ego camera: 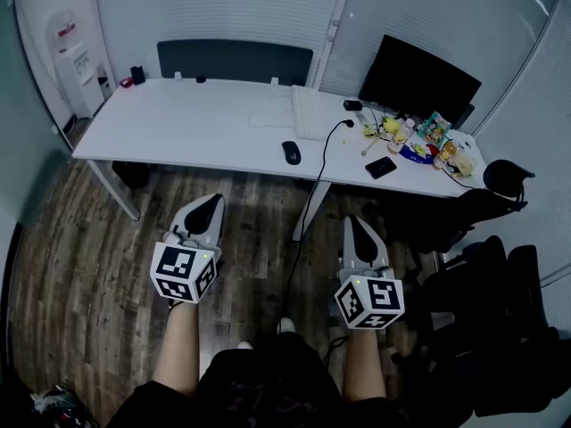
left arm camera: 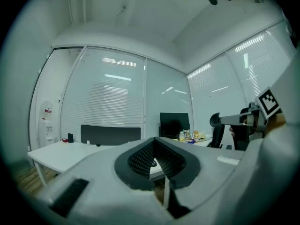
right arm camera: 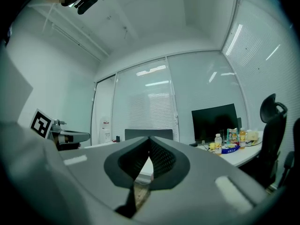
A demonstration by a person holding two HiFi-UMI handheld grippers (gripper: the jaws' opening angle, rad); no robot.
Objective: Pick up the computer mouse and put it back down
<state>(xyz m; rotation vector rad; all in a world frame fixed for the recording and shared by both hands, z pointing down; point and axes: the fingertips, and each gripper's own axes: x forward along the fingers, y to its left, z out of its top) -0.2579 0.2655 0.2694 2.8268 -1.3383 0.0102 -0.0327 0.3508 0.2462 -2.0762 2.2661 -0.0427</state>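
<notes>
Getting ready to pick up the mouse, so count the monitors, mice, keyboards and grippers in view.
monitor: 1
computer mouse: 1
keyboard: 1
grippers: 2, left gripper and right gripper
Total: 5

The left gripper point(ego camera: 211, 201) and right gripper point(ego camera: 357, 224) share one build: pale grey shells narrowing to the fingers, black ribbed pads point(left arm camera: 140, 157) lining them inside. Behind the fingers, each carries a white cube point(ego camera: 184, 272) printed with black square markers. The person wears dark clothing point(ego camera: 259, 386).
</notes>
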